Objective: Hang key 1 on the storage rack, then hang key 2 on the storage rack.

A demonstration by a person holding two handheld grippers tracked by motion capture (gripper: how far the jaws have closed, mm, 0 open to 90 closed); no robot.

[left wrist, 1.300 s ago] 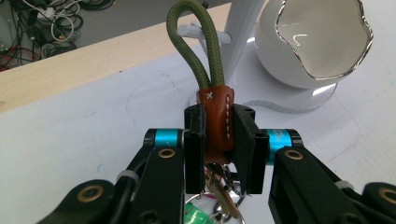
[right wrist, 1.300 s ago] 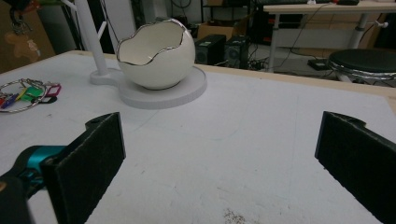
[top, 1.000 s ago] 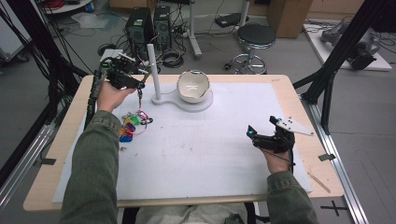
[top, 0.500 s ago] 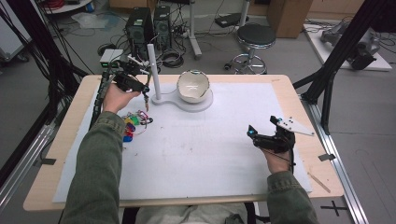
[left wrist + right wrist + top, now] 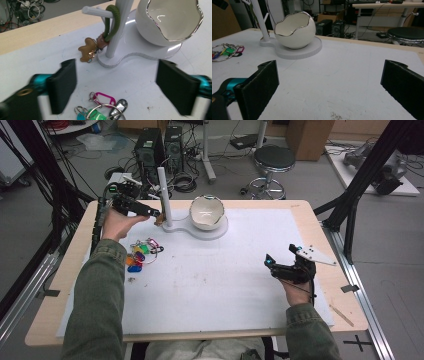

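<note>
Left gripper view catches a green loop (image 5: 110, 23) hooked on the stand's peg (image 5: 97, 11); high view blurs that. Both grippers' jaws gape apart, empty.

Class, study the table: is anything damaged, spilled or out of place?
Nothing stands out. The bowl's jagged rim is silver-edged, so an eggshell design, not a break. The green loop hangs on its stand; the keyring lies flat.

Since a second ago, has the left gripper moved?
Yes. The left gripper has moved up the table and right, closer to the white post.
</note>
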